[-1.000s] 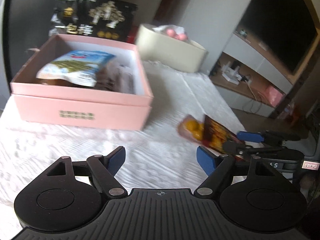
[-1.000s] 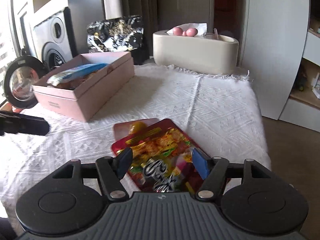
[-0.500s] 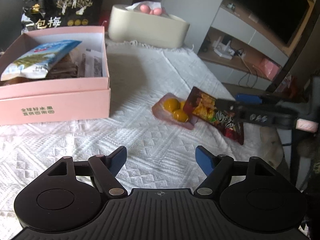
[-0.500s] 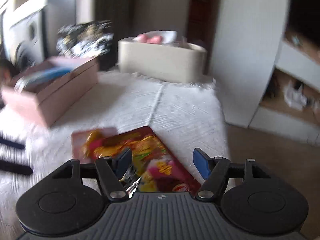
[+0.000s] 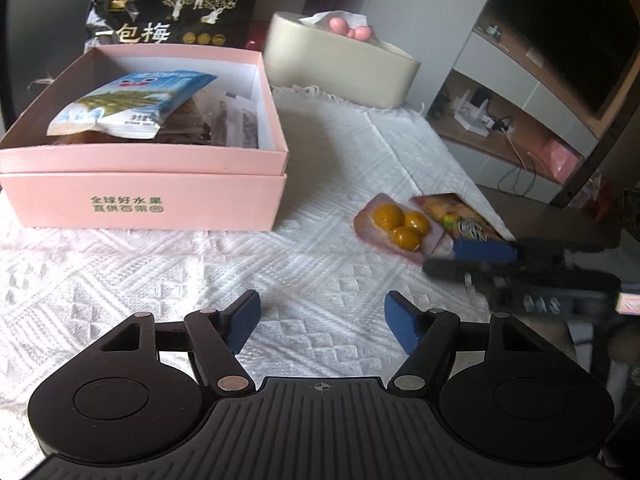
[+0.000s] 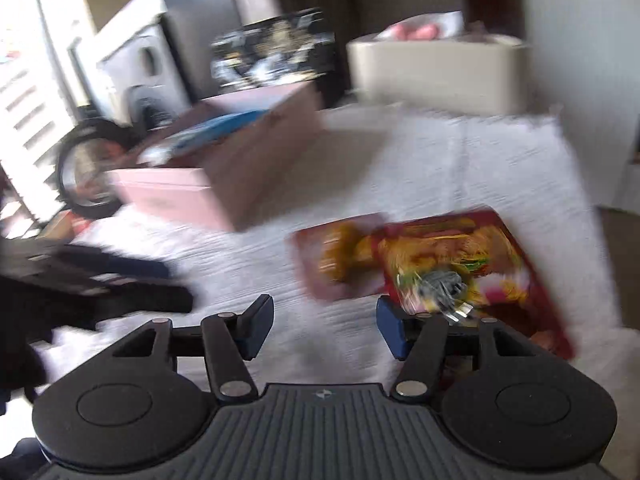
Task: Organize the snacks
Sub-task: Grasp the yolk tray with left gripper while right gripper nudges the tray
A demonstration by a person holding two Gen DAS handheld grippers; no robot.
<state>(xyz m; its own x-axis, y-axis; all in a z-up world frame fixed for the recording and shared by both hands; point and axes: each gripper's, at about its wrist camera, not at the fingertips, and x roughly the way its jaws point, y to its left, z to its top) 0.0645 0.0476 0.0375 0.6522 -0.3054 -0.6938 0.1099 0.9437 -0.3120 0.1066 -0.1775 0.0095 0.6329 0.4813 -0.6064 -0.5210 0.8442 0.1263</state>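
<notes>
Closing my right gripper (image 6: 324,326), jaws empty; red snack packet (image 6: 472,264) just beyond right fingertip, near tabletop's right edge; left gripper (image 5: 322,320) closing, empty, farther.

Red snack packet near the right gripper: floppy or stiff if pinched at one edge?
Red snack packet looks like a thin, flat foil pouch, so it will probably sag and feel light. Its glossy film may slip. It overlaps the clear yolk pack, which might drag along.

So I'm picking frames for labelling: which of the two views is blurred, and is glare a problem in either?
Left wrist view: sharp, pink box lettering readable, only the right gripper smeared. Right wrist view: motion blur throughout, red packet streaked; window at left blown out white.
</notes>
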